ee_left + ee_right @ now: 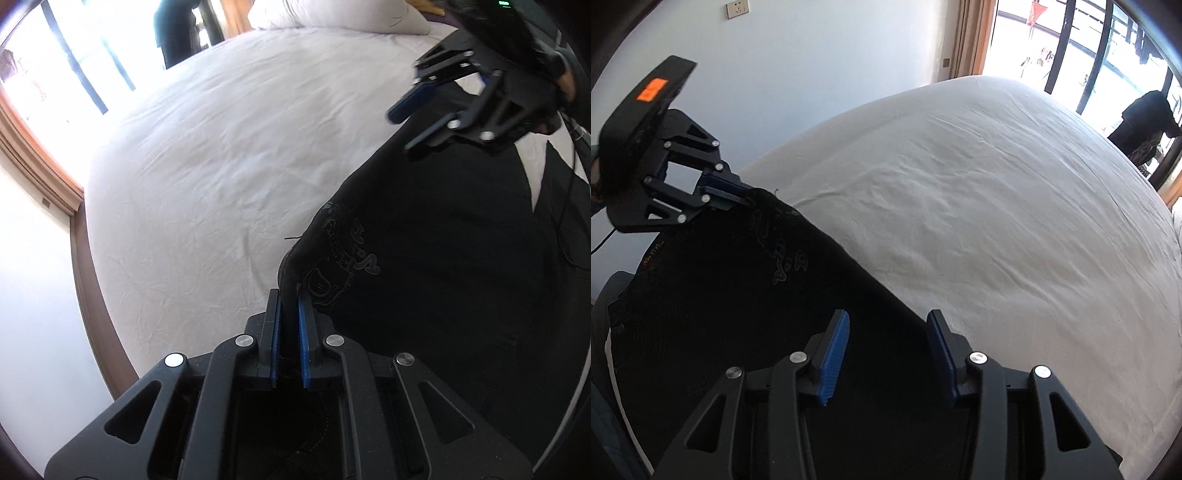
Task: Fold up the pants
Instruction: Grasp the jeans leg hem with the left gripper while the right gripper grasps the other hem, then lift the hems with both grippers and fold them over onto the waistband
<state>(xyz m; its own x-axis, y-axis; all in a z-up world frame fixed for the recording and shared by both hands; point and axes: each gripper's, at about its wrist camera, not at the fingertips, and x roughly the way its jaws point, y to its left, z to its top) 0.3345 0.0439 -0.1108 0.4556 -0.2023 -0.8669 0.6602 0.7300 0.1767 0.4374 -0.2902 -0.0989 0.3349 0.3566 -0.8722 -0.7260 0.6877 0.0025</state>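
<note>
— While its blue-padded jaws stand nearly together, what does the left gripper (287,295) have between them?

— A pinched ridge of the black pants (424,240), caught at the cloth's corner edge. From the right wrist view the same left gripper (740,194) bites that corner at about ten o'clock, the fabric lifted into a small peak there.

— And the right gripper (888,321)?

— Jaws wide apart, nothing between them. It hangs over the pants (738,295), with the cloth's long edge running under the gap. Whether the pads touch the fabric cannot be told. In the left wrist view the right gripper (402,122) shows at two o'clock, spread open and blurred above the dark cloth.

— Where do the pants lie?

— On the bed (221,147), spread over its near side. A printed design (343,254) shows faintly just beyond the left jaws. The white sheet (979,203) stretches away from twelve to three o'clock, wrinkled.

— Farther out?

— A pillow (332,14) at twelve o'clock in the left wrist view, a bright window (1071,48) at one o'clock in the right, and a wall socket (737,8) at eleven.
</note>
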